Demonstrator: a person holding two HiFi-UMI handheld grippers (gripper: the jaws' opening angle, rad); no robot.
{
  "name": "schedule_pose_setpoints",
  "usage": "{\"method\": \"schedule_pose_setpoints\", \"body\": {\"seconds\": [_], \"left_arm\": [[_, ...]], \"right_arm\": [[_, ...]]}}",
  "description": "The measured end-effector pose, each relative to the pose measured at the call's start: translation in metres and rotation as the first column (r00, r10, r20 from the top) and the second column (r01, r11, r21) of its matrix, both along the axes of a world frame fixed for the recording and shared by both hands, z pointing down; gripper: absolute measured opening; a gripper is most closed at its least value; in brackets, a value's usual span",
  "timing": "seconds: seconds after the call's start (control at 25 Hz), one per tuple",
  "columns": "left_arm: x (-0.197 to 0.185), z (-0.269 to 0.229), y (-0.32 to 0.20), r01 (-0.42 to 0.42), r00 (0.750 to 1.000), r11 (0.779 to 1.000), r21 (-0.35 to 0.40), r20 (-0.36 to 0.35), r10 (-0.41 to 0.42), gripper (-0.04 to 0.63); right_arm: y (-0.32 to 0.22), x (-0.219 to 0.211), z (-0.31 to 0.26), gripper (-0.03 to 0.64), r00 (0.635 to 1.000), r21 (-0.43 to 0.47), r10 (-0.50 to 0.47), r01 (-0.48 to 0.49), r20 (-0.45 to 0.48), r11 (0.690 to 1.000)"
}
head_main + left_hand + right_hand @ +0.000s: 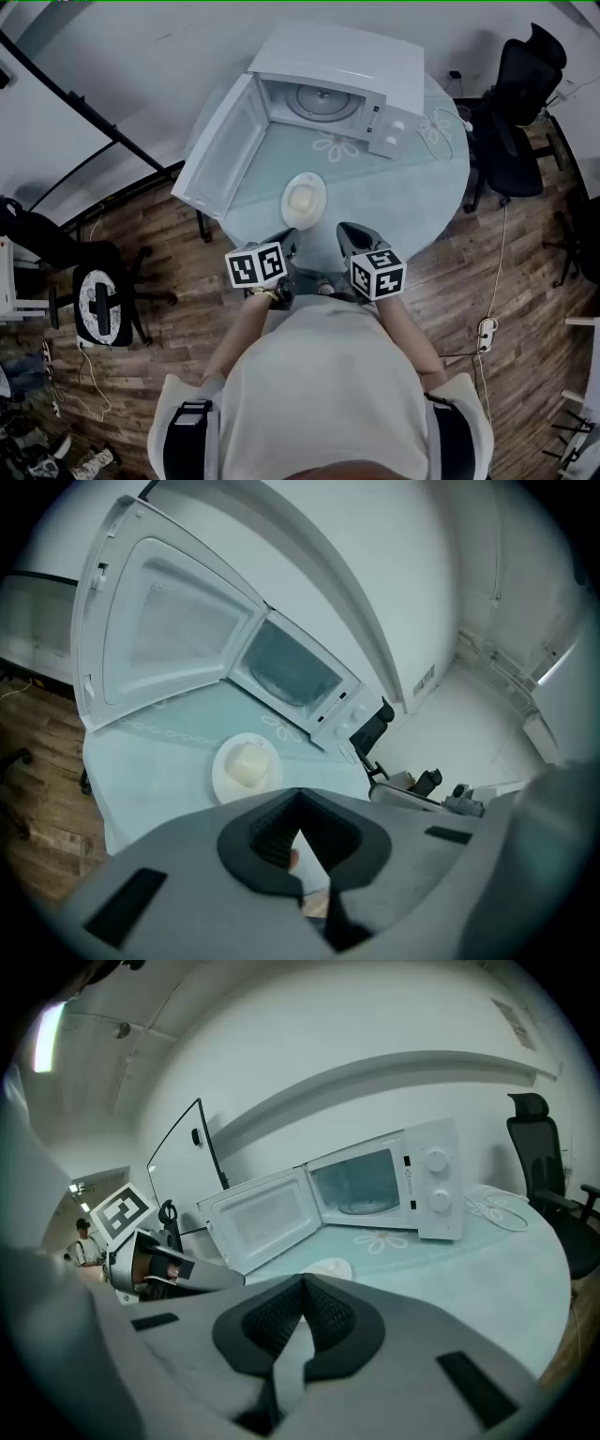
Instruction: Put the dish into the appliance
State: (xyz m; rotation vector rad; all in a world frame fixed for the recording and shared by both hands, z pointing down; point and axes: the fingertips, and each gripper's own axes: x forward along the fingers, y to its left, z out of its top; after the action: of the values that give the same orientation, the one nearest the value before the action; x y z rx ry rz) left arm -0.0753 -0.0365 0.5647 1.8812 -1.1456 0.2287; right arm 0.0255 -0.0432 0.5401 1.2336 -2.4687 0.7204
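Microwave (328, 94) door (217, 150) stood open. Dish (304, 200) sat on table (412, 197), between microwave and near edge, untouched. Left gripper (300, 797) and right gripper (302, 1286) were at near edge, jaws pressed together, empty. Pickup and loading were not yet done.

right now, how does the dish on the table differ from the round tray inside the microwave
Place: the dish sits out on the table, in front of the open microwave; the round tray lies inside the cavity.
Load: the dish carries a pale yellowish lump; the tray is bare.
Colour: the dish is white, the tray looks greyish.
Shared: both are round and lie flat.
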Motion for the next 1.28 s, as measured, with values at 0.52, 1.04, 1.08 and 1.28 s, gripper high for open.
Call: {"method": "schedule_pose_setpoints", "body": {"seconds": [0.52,1.04,1.08,1.28], "left_arm": [[-0.007,0.028,-0.007,0.066,0.997,0.995,-0.074,-0.022,-0.068,0.009],[-0.017,0.104,-0.012,0.232,0.881,0.879,-0.416,-0.293,-0.371,0.17],[-0.017,0.108,-0.013,0.237,0.87,0.869,-0.435,-0.303,-0.389,0.17],[-0.012,0.119,-0.022,0.232,0.832,0.834,-0.501,-0.342,-0.437,0.17]], "right_arm": [[-0.011,0.006,0.003,0.006,0.999,-0.017,0.021,-0.02,0.031,1.0],[-0.024,0.012,0.013,0.006,0.999,-0.054,0.037,-0.036,0.025,0.998],[-0.025,0.012,0.013,0.006,0.999,-0.055,0.04,-0.039,0.024,0.998],[-0.03,0.014,0.014,0.006,0.998,-0.06,0.053,-0.052,0.019,0.997]]}}
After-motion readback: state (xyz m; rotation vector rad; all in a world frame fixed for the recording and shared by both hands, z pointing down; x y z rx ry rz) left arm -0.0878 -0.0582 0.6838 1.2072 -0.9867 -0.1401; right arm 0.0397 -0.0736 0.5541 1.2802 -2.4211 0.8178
